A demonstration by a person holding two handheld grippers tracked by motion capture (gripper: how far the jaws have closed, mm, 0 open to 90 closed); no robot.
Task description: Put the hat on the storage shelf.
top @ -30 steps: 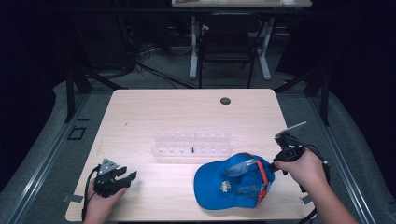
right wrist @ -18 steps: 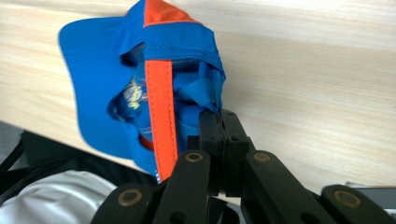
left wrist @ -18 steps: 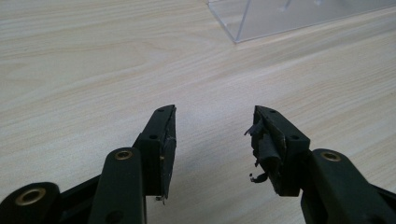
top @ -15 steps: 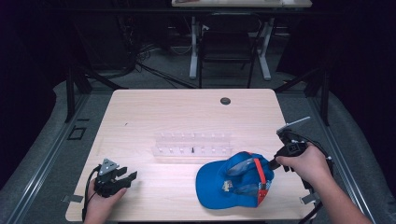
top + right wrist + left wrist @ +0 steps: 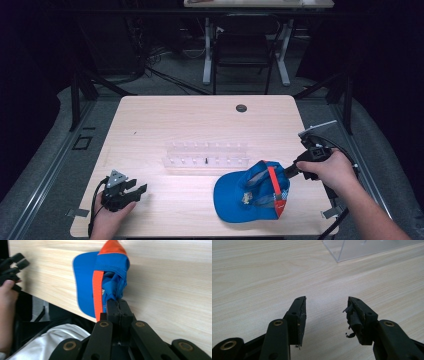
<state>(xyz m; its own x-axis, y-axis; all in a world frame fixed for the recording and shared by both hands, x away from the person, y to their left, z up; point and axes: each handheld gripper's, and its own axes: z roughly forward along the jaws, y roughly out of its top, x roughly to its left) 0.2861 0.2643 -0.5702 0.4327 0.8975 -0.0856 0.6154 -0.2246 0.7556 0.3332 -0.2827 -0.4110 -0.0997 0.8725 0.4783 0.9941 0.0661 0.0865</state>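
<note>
A pale wooden tabletop (image 5: 200,120) is carrying the scene, with a person's forearms coming in from the near edge. At the right, the right hand (image 5: 332,170) is holding the right gripper (image 5: 289,172) level and pointing it toward the middle of the tabletop, its jaws pressed together and pinching the blue fabric at the edge of a blue cap (image 5: 250,197) with orange trim. The cap is lying upside down near the front right of the tabletop, with its inside facing up and one side lifting at the pinched edge. At the front left corner, the left hand (image 5: 107,215) is resting the left gripper (image 5: 137,191) low over bare wood, its jaws spread with nothing between them. A clear plastic rack (image 5: 206,155) is standing in the middle, just behind the cap and well apart from the left gripper; what is sitting in its slots is too small to tell.
</note>
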